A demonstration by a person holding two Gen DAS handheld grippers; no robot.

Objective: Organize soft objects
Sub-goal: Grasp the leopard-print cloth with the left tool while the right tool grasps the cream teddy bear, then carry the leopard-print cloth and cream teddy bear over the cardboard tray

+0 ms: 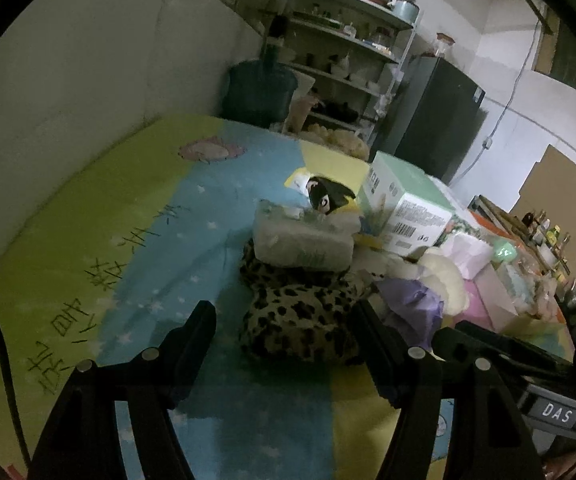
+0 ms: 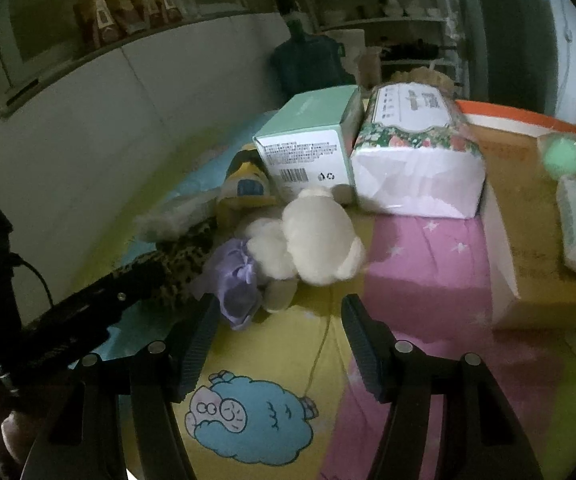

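A dim, crowded room in a home, used for both living and storage. A pastel cartoon-printed bed sheet [image 1: 136, 216] covers a wide surface against a plain white wall [image 1: 88, 80], with plush toys and tissue packs heaped on it. Behind stand a white metal shelving rack [image 1: 343, 40] loaded with bowls, jars and pots, a large blue water-cooler bottle [image 1: 258, 88], a tall dark refrigerator [image 1: 435, 116], and flattened brown cardboard sheets [image 1: 559, 184] leaning on the far wall.
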